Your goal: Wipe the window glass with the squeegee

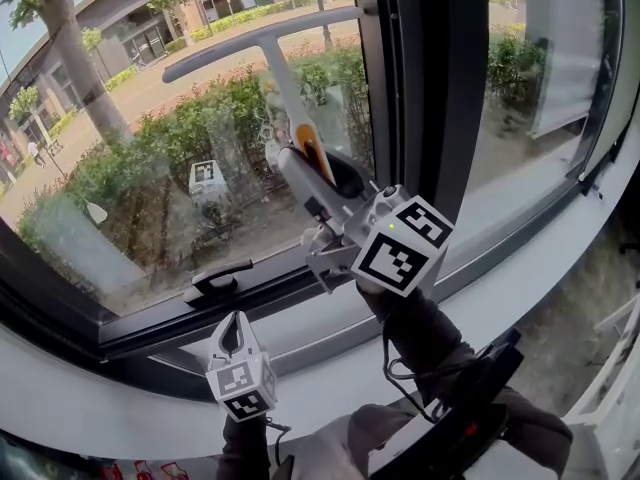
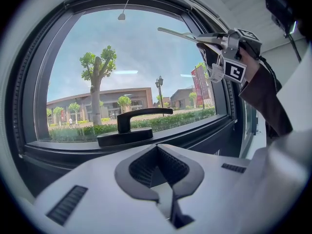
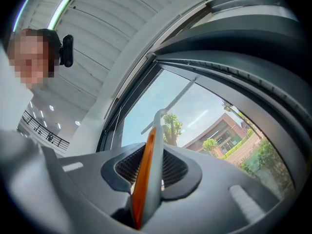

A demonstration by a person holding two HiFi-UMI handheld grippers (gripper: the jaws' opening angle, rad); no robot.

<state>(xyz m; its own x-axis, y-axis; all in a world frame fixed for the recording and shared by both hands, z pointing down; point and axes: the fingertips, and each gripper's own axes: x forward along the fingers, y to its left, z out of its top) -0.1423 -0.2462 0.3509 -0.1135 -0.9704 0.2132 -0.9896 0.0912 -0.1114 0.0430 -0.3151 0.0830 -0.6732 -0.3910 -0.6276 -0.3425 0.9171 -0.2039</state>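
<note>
A squeegee with a grey T-shaped blade (image 1: 262, 40) lies against the upper part of the window glass (image 1: 130, 168). Its grey and orange handle (image 1: 310, 153) slants down into my right gripper (image 1: 335, 193), which is shut on it. In the right gripper view the handle (image 3: 148, 150) runs up between the pads of that gripper (image 3: 148, 174) toward the glass. My left gripper (image 1: 234, 336) is low by the sill, shut with nothing in it, just below the black window handle (image 1: 218, 278). In the left gripper view that gripper (image 2: 158, 172) points at the window handle (image 2: 127, 126), with the squeegee (image 2: 178, 33) high at the right.
A thick black frame post (image 1: 430, 78) divides this pane from a second pane on the right. A white sill (image 1: 520, 258) curves along below the frame. A black cable and strap (image 1: 470, 408) hang by the person's right sleeve.
</note>
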